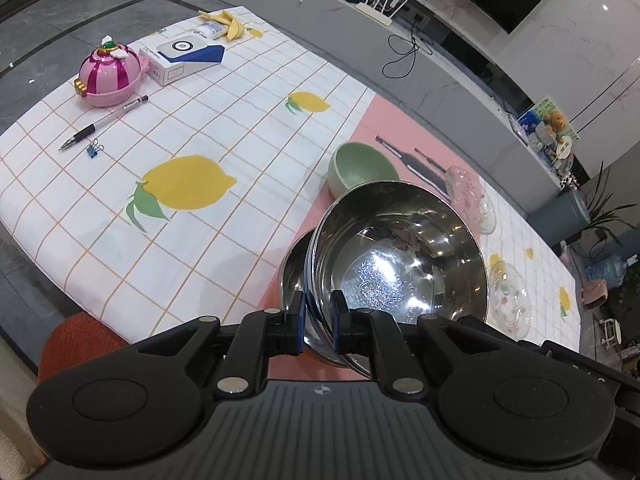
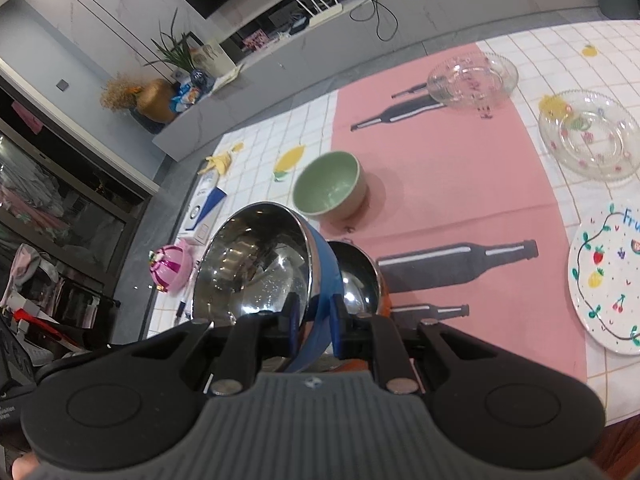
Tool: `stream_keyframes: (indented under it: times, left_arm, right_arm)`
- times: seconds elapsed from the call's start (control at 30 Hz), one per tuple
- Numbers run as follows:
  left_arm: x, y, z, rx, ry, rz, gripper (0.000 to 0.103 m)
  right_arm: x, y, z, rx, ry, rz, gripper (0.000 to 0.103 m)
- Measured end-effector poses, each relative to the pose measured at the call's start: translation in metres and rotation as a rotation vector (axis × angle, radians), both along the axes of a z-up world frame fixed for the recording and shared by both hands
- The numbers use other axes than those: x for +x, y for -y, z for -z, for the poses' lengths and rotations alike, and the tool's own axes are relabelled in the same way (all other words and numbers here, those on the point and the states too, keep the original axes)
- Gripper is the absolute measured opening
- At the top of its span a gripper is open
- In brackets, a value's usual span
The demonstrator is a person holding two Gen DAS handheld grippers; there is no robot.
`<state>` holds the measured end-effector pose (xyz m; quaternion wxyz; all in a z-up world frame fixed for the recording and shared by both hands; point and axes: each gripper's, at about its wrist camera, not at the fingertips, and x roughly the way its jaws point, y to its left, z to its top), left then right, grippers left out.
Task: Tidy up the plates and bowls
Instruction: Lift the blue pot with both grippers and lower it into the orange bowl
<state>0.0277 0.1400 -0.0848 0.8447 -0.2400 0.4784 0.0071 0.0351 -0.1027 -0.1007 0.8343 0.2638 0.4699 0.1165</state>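
Black gripper fingers fill the lower edge of both wrist views, each pair clenched on the rim of a tilted bowl. At lower centre of the left wrist view, the left gripper (image 1: 319, 322) pinches the near rim of a steel bowl (image 1: 404, 264), whose polished inside faces the camera. Just behind it, to the left, the rim of a second steel bowl (image 1: 294, 264) shows, partly hidden.

At lower centre of the right wrist view, the right gripper (image 2: 315, 322) grips the rim of a blue-sided bowl (image 2: 256, 268) with a mirrored steel interior, tipped toward the left of the frame. Right beside it sits another shiny bowl (image 2: 356, 276), over the pink mat (image 2: 460, 184) printed with dark bottles.

Farther back, at mid-frame, a green bowl (image 2: 328, 188) stands upright on the mat. Toward the right edge lie a white painted fruit plate (image 2: 608, 280) and a clear glass plate (image 2: 590, 136); a clear glass dish (image 2: 472, 80) sits at upper right. Across the lemon-print tablecloth (image 1: 180, 160), in the upper left of the left wrist view, rest a pen (image 1: 102, 122), a blue binder clip (image 1: 94, 147), a pink toy case (image 1: 108, 74) and a white box (image 1: 180, 56).
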Motion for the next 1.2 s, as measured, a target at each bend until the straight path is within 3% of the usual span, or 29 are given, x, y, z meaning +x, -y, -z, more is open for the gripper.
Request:
stream_keyframes:
  times: [0.7, 1.2]
  left_arm:
    - [0.013, 0.000, 0.014, 0.012, -0.027, 0.002, 0.013]
    - [0.028, 0.016, 0.027, 0.115, -0.055, 0.039, 0.013]
  right_arm:
    - [0.007, -0.007, 0.013, -0.030, -0.040, 0.008, 0.013]
    - [0.018, -0.012, 0.035, -0.093, -0.082, 0.011, 0.013]
